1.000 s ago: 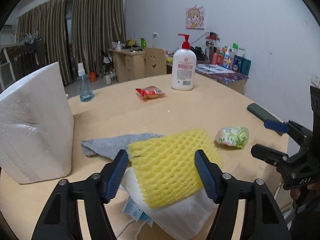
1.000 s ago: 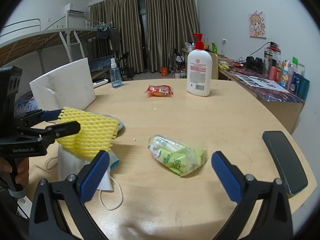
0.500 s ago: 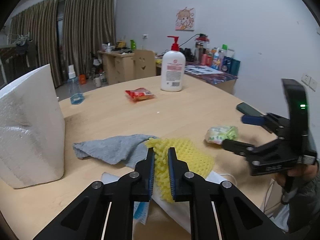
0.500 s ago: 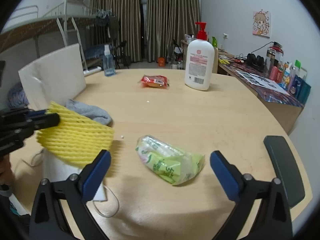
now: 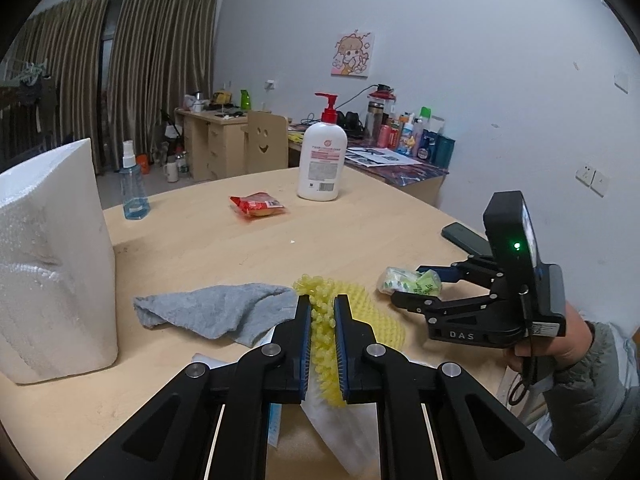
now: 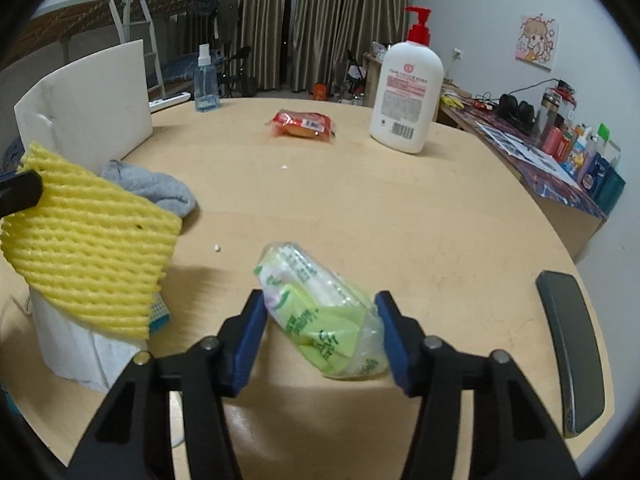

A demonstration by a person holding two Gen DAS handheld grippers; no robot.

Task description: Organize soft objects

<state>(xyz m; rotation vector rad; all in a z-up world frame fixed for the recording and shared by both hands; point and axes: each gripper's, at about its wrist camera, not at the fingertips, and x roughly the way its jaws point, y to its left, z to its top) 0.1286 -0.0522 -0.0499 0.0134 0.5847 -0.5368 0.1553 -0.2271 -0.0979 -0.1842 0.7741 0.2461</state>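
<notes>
A spongy yellow foam net sleeve point(image 6: 86, 240), a soft grey woven cloth point(image 5: 216, 312), a glossy crinkled green plastic packet point(image 6: 324, 320), all on a matt pale wooden table point(image 6: 400, 220).

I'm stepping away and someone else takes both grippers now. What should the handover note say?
Left gripper: shut on the yellow foam net, lifted off the white sheets.
Right gripper: fingers around the green tissue pack, contact unclear; pack apparently on the table.
Grey cloth lies beside the stack, untouched.
Nothing looks sorted yet; net, pack and cloth all need placing.
</notes>
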